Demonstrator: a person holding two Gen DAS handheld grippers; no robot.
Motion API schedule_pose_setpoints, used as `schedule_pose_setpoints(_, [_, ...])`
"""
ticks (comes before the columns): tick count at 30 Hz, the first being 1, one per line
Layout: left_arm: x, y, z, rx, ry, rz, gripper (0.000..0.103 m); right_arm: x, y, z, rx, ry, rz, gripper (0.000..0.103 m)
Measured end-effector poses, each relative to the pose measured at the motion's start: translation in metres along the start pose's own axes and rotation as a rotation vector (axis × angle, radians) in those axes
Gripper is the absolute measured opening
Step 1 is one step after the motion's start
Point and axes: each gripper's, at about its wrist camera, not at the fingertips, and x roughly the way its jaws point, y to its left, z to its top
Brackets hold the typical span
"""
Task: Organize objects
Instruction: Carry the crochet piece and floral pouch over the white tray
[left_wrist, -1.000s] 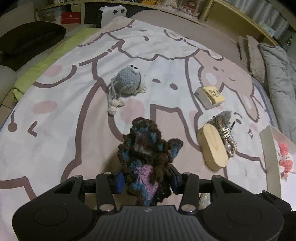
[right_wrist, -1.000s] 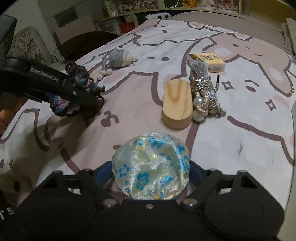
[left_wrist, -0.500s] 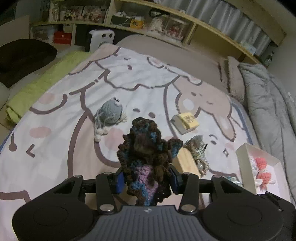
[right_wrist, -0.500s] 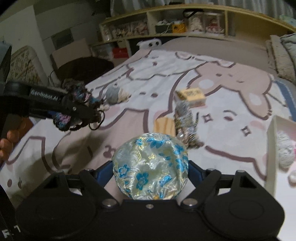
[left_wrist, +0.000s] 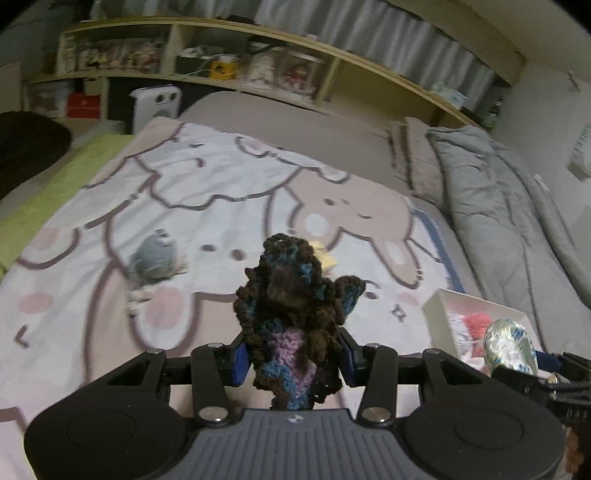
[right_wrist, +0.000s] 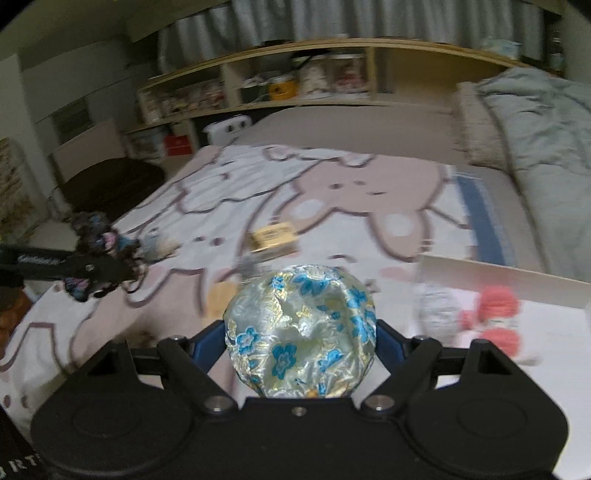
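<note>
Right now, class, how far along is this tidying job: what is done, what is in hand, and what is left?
Done: the white box already holds a red-and-white knitted toy. In hand: the left tool grips a dark crocheted toy, and the right tool grips a floral satin pouch; both are above the bed. Left: the grey crocheted toy and yellow packet lie on the blanket.

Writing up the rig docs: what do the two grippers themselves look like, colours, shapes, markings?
Both match. Left gripper: black linkage arms with silver pivot bolts, blue finger pads, two round recessed discs on a black body, ribbed grey centre panel. Right gripper: same black linkages, bolts and blue pads. White lettering on the left gripper's side is blurred. No cables or sleeves visible.
</note>
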Motion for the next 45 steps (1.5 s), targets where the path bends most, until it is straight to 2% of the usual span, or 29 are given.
schedule_pose_setpoints(11, [0.029,-0.094,0.006,0.111,0.0,-0.137,0.047,-0.025,-0.091,-0.002,0.088,-0.036,-0.131,0.085])
schedule_pose_setpoints(24, [0.076,-0.213,0.002,0.23,0.023,-0.298,0.047,-0.039,-0.183,-0.012,0.166,-0.062,-0.244,0.085])
schedule_pose_setpoints(35, [0.136,-0.292,-0.015,0.271,0.074,-0.438,0.048,-0.044,-0.247,-0.021,0.21,-0.074,-0.288,0.085])
schedule_pose_setpoints(45, [0.197,-0.333,-0.035,0.252,0.126,-0.511,0.048,-0.019,-0.281,-0.024,0.192,-0.032,-0.335,0.085])
